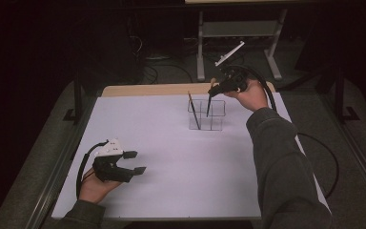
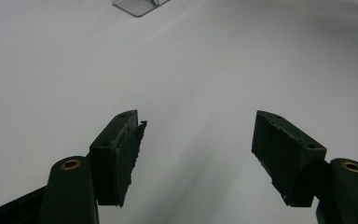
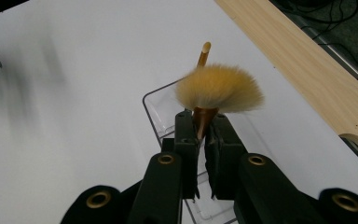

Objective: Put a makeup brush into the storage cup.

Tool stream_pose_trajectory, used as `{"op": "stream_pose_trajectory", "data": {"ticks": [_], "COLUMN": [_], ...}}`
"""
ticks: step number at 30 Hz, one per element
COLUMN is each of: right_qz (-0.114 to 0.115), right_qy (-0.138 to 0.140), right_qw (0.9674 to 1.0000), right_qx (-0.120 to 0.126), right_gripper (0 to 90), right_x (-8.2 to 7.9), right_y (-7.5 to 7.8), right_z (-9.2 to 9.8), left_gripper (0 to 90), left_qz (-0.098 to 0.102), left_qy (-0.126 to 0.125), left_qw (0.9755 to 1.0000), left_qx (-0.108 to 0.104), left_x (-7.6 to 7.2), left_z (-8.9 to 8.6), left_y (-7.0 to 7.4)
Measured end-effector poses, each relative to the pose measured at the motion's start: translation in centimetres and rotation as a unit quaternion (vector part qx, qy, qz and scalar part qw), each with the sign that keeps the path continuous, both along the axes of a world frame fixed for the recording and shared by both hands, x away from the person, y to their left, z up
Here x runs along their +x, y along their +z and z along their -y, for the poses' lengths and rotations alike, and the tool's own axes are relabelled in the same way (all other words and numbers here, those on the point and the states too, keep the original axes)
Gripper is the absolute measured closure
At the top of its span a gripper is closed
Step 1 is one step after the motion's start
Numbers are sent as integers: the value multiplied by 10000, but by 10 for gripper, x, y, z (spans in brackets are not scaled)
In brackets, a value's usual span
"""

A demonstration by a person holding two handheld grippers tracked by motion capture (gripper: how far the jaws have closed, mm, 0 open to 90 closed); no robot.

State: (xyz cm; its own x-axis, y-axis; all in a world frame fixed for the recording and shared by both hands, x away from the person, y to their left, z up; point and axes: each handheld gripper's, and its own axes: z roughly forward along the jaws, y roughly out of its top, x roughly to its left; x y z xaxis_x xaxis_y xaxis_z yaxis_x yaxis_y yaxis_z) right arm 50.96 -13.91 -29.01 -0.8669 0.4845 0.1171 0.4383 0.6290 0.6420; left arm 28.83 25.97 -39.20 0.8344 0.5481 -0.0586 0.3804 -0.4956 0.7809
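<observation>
My right gripper (image 1: 218,88) (image 3: 201,125) is shut on a makeup brush (image 3: 218,88) just below its fluffy tan bristles. The bristles point up, and the dark handle (image 1: 208,106) hangs down into a clear compartmented organizer (image 1: 218,125) (image 3: 150,101) at the back of the table. A second thin brush (image 1: 194,110) (image 3: 204,49) leans in the organizer's left part. My left gripper (image 1: 136,162) (image 2: 198,135) rests near the front left, open, with only the white table surface between its jaws.
A white sheet (image 1: 171,143) covers the table, with a wooden strip (image 1: 152,89) (image 3: 307,70) bare along the far edge. A corner of the organizer (image 2: 137,5) shows far off in the left gripper view. Table legs and cables lie on the dark floor behind.
</observation>
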Motion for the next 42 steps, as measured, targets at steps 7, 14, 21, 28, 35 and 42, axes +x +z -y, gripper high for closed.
{"op": "stream_pose_trajectory", "data": {"ticks": [7, 14, 21, 28, 35, 42], "right_qz": [-37, -20, -34, -69, -134, -165], "right_qy": [-64, -82, -94, -80, -97, -115], "right_qw": [10000, 10000, 9999, 9999, 9999, 9998], "right_qx": [16, 12, 25, 4, -10, -19], "right_gripper": [828, 827, 827, 827, 827, 827], "right_x": [0, 0, 1, 2, 2, 2], "right_y": [-7, -11, -14, -18, -22, -27], "right_z": [3, 3, 1, -2, -4, -5], "left_gripper": [314, 310, 308, 307, 308, 307], "left_qz": [26, 25, 29, 23, 14, 4], "left_qy": [-28, -46, -34, -4, 18, 27], "left_qw": [10000, 9999, 9999, 10000, 10000, 10000], "left_qx": [30, 97, 98, 69, 57, 45], "left_x": [0, 1, 1, 0, 0, 0], "left_z": [0, 0, 0, -1, -1, -1], "left_y": [0, 0, 0, 0, 0, 0]}}
